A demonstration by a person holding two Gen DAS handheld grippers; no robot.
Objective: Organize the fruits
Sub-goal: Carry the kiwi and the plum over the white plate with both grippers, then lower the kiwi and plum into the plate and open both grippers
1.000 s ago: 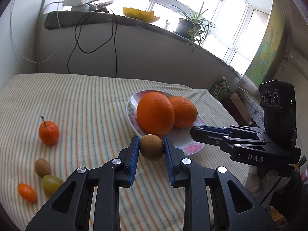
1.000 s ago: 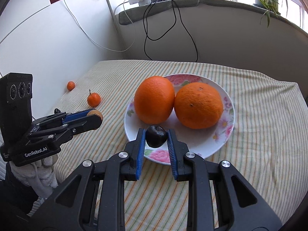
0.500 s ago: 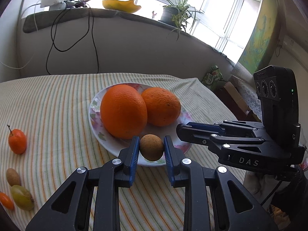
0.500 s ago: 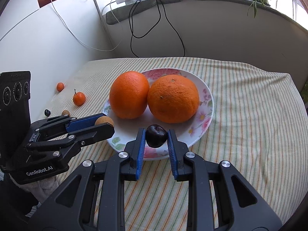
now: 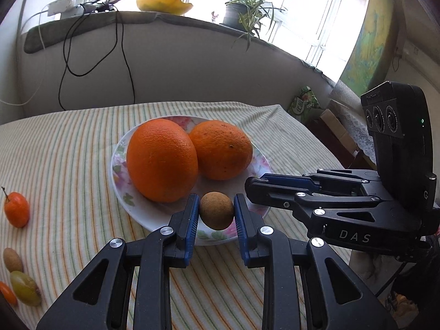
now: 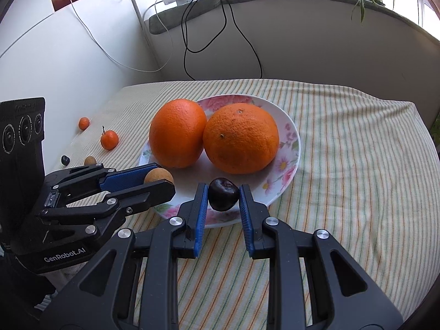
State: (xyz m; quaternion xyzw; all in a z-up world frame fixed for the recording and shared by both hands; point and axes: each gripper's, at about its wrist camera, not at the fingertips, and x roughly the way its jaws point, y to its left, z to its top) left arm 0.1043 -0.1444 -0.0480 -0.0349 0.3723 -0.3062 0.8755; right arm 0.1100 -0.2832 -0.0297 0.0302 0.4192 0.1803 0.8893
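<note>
A floral plate [image 5: 121, 176] [image 6: 291, 137] on the striped cloth holds two big oranges [image 5: 162, 159] [image 5: 221, 150] [image 6: 177, 132] [image 6: 240, 137]. My left gripper [image 5: 216, 214] is shut on a small brown round fruit [image 5: 216, 214] over the plate's near rim; it also shows in the right wrist view [image 6: 159, 176]. My right gripper [image 6: 223, 194] is shut on a dark cherry [image 6: 223, 194] over the plate's front edge. The right gripper also shows in the left wrist view [image 5: 255, 185], its cherry hidden.
Loose small fruits lie at the left: a small orange with a stem [image 5: 16, 213] [image 6: 109, 139], a brown fruit [image 5: 12, 260] [image 6: 90, 160], a green grape [image 5: 26, 288], another small orange [image 6: 84, 123], a dark berry [image 6: 65, 159]. Cables hang down the back wall [image 5: 123, 55].
Both grippers have moved forward toward the plate with their fruits. The brown fruit and the cherry now hang over the plate's near rim.
</note>
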